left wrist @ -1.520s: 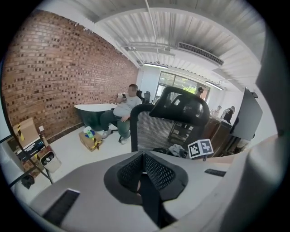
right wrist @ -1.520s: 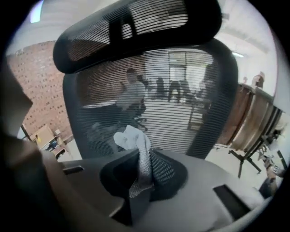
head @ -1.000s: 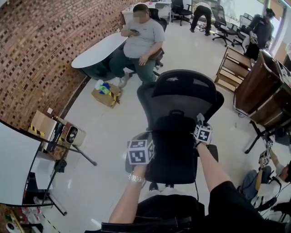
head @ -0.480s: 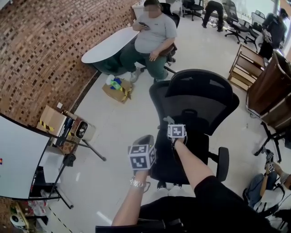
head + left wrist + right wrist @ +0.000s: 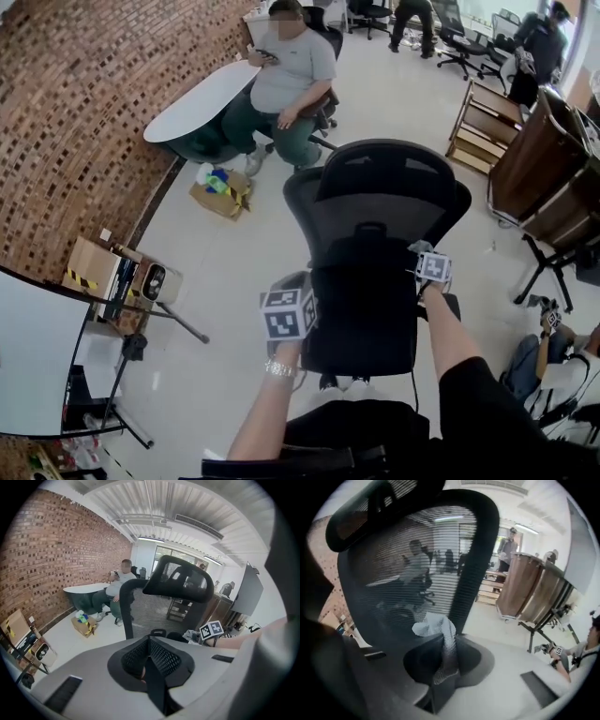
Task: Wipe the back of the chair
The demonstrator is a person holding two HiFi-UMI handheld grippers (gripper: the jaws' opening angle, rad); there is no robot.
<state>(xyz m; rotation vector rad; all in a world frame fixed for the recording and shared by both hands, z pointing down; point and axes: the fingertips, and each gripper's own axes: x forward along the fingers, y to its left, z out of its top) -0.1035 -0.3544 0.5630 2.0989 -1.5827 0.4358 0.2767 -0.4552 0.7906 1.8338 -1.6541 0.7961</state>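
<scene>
Right gripper view: one cloth [image 5: 436,623] pinched in the right gripper [image 5: 445,646], before one chair back [image 5: 393,573]. Left gripper view: left gripper [image 5: 149,641] closed, empty.

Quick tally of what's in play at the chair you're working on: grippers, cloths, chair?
Grippers: 2 (left gripper shut, empty; right gripper shut on the cloth)
Cloths: 1
Chair in front: 1
Total: 4
</scene>
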